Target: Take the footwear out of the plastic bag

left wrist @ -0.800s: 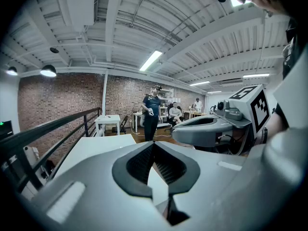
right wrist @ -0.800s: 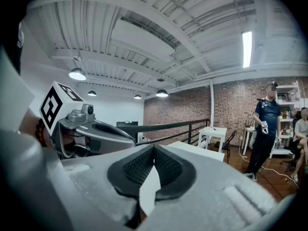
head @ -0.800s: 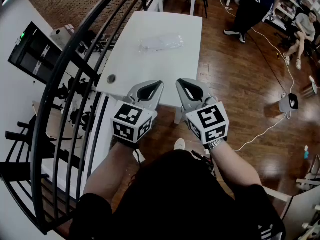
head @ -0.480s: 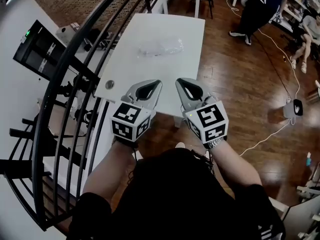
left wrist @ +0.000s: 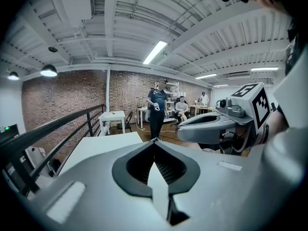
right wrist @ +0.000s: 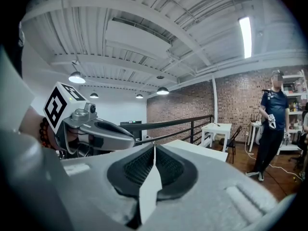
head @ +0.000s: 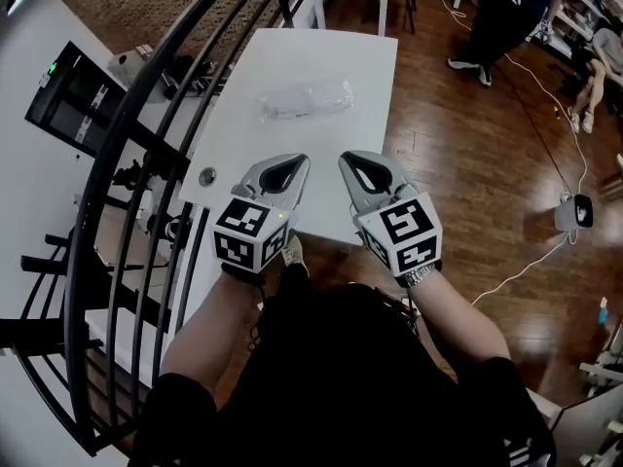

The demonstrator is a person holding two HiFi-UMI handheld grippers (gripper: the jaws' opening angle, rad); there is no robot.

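L gripper (head: 300,161), R gripper (head: 348,158): jaws closed, empty.

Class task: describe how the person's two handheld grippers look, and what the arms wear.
The left gripper and right gripper are matching light-grey shells with dark ribbed pads, each carrying a white cube of black square markers. The person wears a black short-sleeved top and a metal wristwatch on the right.

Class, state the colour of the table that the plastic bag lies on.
White. The table under the plastic bag shows best in the head view.
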